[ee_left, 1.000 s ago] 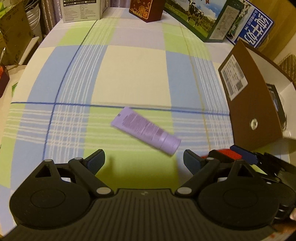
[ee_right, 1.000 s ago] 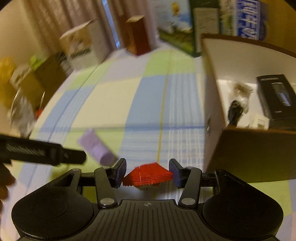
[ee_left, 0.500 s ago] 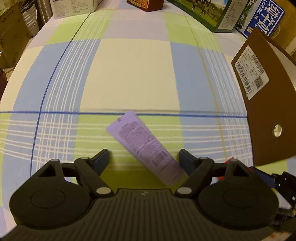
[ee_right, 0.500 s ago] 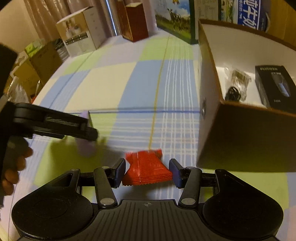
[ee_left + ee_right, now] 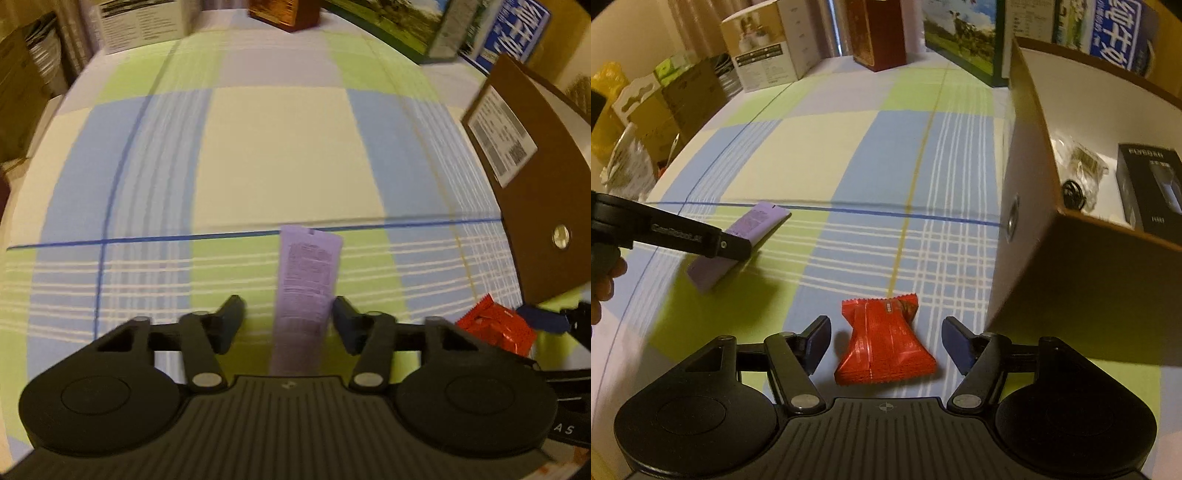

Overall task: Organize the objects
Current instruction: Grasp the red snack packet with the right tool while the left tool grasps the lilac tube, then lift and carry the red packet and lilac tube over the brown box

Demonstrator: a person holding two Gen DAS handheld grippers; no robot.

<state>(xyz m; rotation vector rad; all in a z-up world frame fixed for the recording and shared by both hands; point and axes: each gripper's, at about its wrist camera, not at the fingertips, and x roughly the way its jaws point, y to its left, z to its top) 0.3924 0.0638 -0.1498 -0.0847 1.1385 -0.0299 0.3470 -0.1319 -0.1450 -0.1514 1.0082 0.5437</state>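
The near end of the lilac tube (image 5: 306,291) runs under the black body of the left gripper (image 5: 288,325), so its cap cannot be seen from the left wrist view, and the printed text on it is too blurred to read. From the right wrist view the same tube (image 5: 738,243) is partly covered by a finger of the left gripper (image 5: 683,236), and only the tips of a hand (image 5: 602,280) show at the frame's left edge. The tube lies flat on the checked cloth of the counter (image 5: 277,147), lengthwise between the spread jaws of the left gripper; the right finger sits just beside it, the left one stands apart, and whether either touches it cannot be told.

The right gripper (image 5: 886,343) is likewise released, its blue pads on either side of a red snack packet (image 5: 882,343) that rests on the counter (image 5: 886,155) with a gap to each pad. In the left wrist view that packet (image 5: 495,328) is half hidden behind the gripper's own housing.

Just right of the packet stands an open brown cardboard box (image 5: 1052,277), its near wall blocking most of its floor; above the rim show a black product box (image 5: 1148,188) and a clear bag with a dark cable (image 5: 1078,173), the contents hard to make out. Its outer wall carries a white shipping label (image 5: 498,136).

At the counter's far edge stand a white carton (image 5: 768,51), a dark red box (image 5: 879,33) and a milk case printed with a cow (image 5: 960,33), all cut off by the frame top.
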